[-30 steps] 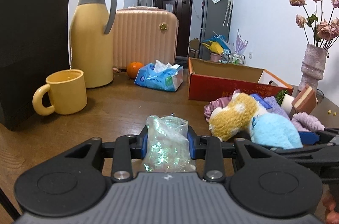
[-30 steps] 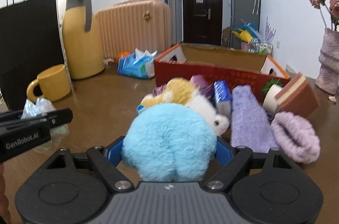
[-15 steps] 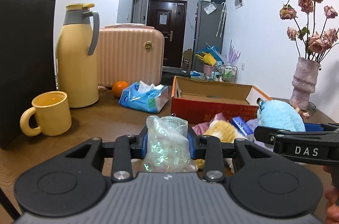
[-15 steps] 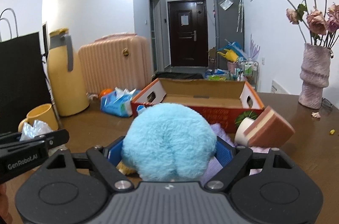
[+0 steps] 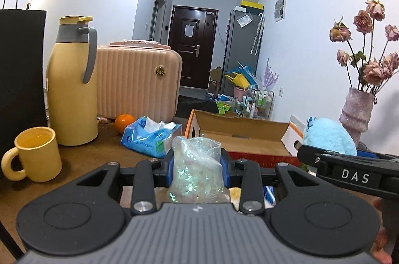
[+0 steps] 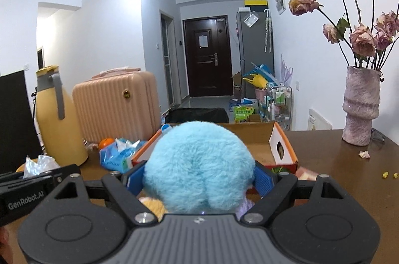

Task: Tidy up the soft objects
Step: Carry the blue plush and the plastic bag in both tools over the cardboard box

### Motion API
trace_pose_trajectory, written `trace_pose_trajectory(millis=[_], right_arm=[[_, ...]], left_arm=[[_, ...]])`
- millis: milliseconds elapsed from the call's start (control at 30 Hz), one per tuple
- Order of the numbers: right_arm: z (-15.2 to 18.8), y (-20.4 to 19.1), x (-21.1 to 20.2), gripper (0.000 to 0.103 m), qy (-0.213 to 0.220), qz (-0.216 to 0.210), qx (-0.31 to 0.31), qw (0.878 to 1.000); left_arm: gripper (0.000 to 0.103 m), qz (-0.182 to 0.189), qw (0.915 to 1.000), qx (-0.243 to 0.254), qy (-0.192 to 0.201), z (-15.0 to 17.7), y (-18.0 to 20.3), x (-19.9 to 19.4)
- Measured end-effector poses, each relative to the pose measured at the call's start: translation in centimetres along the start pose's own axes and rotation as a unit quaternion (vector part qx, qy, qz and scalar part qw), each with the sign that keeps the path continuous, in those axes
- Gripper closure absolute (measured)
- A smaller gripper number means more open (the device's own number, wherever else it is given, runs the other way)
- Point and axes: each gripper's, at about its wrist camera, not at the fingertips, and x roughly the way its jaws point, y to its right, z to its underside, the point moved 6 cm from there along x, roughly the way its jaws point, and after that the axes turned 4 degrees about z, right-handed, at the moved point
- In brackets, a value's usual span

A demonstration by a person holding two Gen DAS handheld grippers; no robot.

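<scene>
My left gripper [image 5: 197, 164] is shut on a crumpled clear iridescent plastic bag [image 5: 195, 171], held above the wooden table [image 5: 104, 149]. My right gripper [image 6: 198, 176] is shut on a fluffy light-blue plush toy [image 6: 199, 166], which fills the space between its blue pads. Both are raised in front of an open red cardboard box [image 5: 239, 139] [image 6: 281, 151]. In the left wrist view the blue plush toy [image 5: 329, 139] shows at right above the other gripper's arm. A yellow plush [image 6: 152, 205] and a purple cloth [image 6: 245, 205] peek out below the right gripper.
A yellow mug [image 5: 37, 154], a yellow thermos jug [image 5: 72, 86], a black paper bag [image 5: 20, 76], a pink suitcase [image 5: 134, 79], an orange [image 5: 124, 123] and a blue tissue pack [image 5: 149, 136] stand at left. A vase of dried roses [image 6: 360, 104] stands at right.
Both grippers have risen and moved toward the red box, each keeping its grip. The pile of soft things has dropped below the view, and the box now lies just ahead.
</scene>
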Motion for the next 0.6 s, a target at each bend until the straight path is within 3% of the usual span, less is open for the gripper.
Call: trace_pose_trajectory(millis=[600], right_arm=[[-4.3,1.7,6.0,0.018,0.022,0.029,0.007,0.999]], left_arm=[[0.068,-0.010,0.9999,-0.012,0.003,-3.6,0.8,6.6]])
